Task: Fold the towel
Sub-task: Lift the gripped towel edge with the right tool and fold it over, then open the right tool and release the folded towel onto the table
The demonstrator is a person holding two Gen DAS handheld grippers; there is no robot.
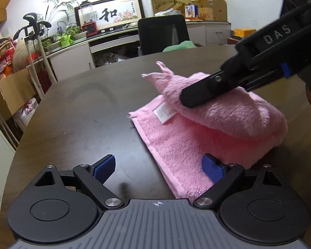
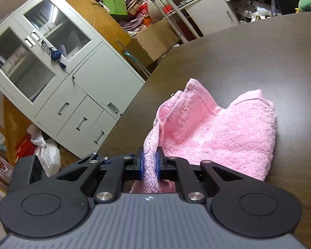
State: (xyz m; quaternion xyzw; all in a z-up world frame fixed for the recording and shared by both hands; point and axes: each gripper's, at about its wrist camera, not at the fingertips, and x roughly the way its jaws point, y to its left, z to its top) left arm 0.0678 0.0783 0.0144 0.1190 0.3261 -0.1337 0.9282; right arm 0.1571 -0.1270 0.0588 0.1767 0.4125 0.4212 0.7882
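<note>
on the dark brown round wooden table [image 1: 76, 108], a fluffy pink terry towel [image 1: 197, 143] is laid out half done: a flat bottom layer with a white care label [image 1: 162, 114] showing, and a puffy upper flap carried over it but not yet dropped flat. the flap is kept up because a bunched strip of its hem is clamped between the blue pads of the right gripper [image 2: 149, 164], whose jaws are pinched tight on the cloth. held like that, the fold can probably be steered so its edge lines up before anything is let go.

the left gripper [image 1: 158, 169] is parked at the towel's near corner with its jaws spread wide and nothing pinched. one blue pad [image 1: 212, 170] sits over the towel's near edge, the other [image 1: 104, 169] is off to the side over bare wood. whether the pad on the towel side actually touches the cloth can't be told. it looks to be kept there ready to pin or grab that corner.

past the towel's hemmed edge on the label side, lots of bare tabletop is left, so room for dragging or flattening isn't a worry. on the other side of the towel the table rim is reached sooner, and two loose corners [image 1: 155, 70] are poking up at the far end, which could get messy if the flap is just dropped.
</note>
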